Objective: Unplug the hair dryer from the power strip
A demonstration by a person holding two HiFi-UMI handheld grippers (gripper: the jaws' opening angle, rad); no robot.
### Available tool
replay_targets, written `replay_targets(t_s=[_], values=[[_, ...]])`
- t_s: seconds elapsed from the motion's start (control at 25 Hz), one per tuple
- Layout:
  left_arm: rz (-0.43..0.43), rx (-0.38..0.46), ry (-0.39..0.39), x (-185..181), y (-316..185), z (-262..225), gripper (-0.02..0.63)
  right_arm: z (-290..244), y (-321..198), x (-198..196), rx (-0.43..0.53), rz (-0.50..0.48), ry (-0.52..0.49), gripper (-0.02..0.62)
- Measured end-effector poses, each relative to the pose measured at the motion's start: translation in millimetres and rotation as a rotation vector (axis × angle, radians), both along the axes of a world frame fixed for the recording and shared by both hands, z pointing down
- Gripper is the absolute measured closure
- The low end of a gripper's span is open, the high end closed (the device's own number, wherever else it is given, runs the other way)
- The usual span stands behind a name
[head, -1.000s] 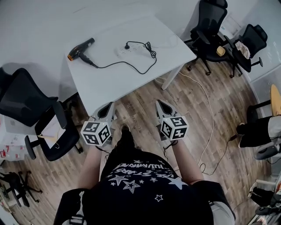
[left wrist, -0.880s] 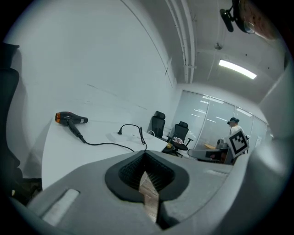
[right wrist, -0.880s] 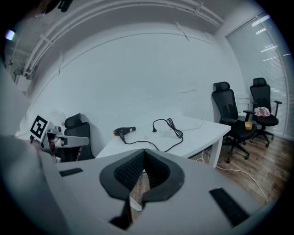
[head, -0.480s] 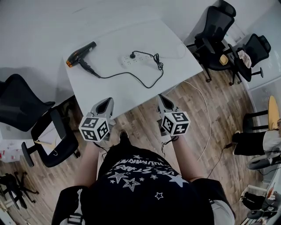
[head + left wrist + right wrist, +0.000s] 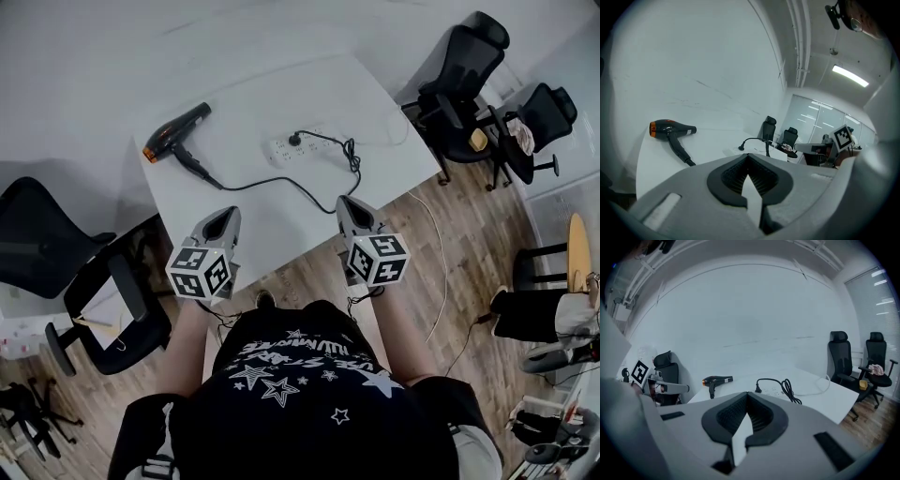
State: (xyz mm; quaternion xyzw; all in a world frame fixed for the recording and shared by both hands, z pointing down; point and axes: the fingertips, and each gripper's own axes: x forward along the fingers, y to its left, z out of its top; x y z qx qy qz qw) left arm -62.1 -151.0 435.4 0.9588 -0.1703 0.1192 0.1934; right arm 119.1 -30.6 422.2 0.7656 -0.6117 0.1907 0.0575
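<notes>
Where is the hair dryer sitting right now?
In the head view, the hair dryer lies on the far left part of the white table, left of the power strip, its black cord trailing toward the table's middle.

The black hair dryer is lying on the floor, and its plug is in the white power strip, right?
Not quite. The hair dryer is lying on the white table, not on the floor; the head view shows this. Its plug is in the white power strip, as you said.
</notes>
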Motion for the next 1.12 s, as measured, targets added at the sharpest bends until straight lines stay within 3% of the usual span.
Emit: replay_targets(t_s=[0.44, 0.68, 1.12], values=[[-0.050, -0.032, -0.020, 20, -20, 15, 0.598, 2, -33, 43, -0.011, -0.033, 0.010, 0.586], [-0.150, -0.043, -0.026, 41, -35, 18, 0.598, 0, -66, 76, -0.001, -0.125, 0.013, 0.586], [-0.228, -0.047, -0.063, 86, -49, 25, 0.598, 6, -111, 133, 0.000, -0.237, -0.004, 0.586]])
